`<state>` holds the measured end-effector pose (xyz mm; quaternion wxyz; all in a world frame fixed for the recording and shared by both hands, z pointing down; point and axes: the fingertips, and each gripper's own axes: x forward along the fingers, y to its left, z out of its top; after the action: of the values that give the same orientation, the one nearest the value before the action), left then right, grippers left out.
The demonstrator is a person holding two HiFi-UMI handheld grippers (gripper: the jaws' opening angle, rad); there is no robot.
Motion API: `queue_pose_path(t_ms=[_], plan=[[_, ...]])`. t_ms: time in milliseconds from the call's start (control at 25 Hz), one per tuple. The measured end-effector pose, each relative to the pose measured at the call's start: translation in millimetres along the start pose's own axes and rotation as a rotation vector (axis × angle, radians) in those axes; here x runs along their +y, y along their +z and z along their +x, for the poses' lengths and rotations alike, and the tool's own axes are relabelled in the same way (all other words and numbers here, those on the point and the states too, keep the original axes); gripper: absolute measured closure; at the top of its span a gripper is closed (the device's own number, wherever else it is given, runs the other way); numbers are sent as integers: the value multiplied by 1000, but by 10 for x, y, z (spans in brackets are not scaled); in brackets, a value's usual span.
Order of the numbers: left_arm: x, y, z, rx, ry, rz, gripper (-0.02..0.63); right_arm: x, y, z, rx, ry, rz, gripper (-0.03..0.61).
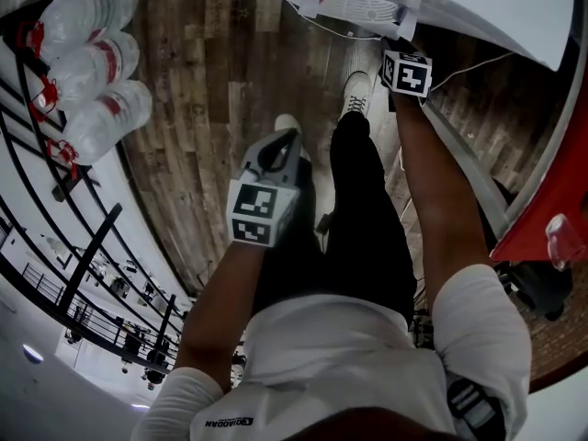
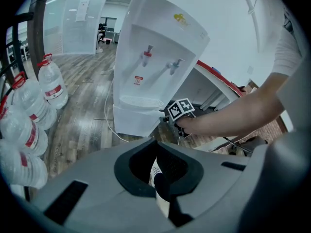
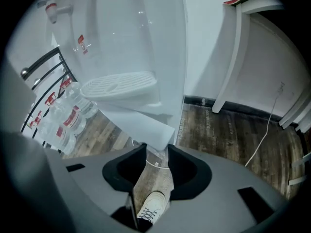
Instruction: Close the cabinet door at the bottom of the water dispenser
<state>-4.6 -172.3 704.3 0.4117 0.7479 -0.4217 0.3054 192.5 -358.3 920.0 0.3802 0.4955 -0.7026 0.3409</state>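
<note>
The white water dispenser [image 2: 156, 52] stands on the wood floor, with its drip tray [image 3: 119, 85] close ahead in the right gripper view. Its bottom cabinet door [image 3: 141, 123] hangs slanted out from the body. The door's lower corner reaches into the gap of my right gripper [image 3: 156, 152], whose jaws stand apart on either side of it; I cannot tell if the pads touch it. In the head view my right gripper [image 1: 401, 51] is at the dispenser's base [image 1: 349, 0]. My left gripper [image 1: 292, 138] hangs back over the floor, tips together and empty [image 2: 155, 147].
Large water bottles [image 1: 92, 72] [image 2: 29, 125] lie stacked on a black rack [image 1: 55, 177] to the left. A white table with a red edge [image 1: 542, 219] and its leg [image 3: 233, 57] stand right of the dispenser. A white cable [image 3: 265, 140] runs over the floor. The person's shoes [image 1: 356, 95] are near the door.
</note>
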Motion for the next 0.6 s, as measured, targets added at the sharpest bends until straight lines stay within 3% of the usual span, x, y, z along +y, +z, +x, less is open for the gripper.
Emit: queue_pose_path(t_ms=[600], plan=[[72,111,21,-6,19,-22,614,-263,385,139,-25,-64,-102,434]])
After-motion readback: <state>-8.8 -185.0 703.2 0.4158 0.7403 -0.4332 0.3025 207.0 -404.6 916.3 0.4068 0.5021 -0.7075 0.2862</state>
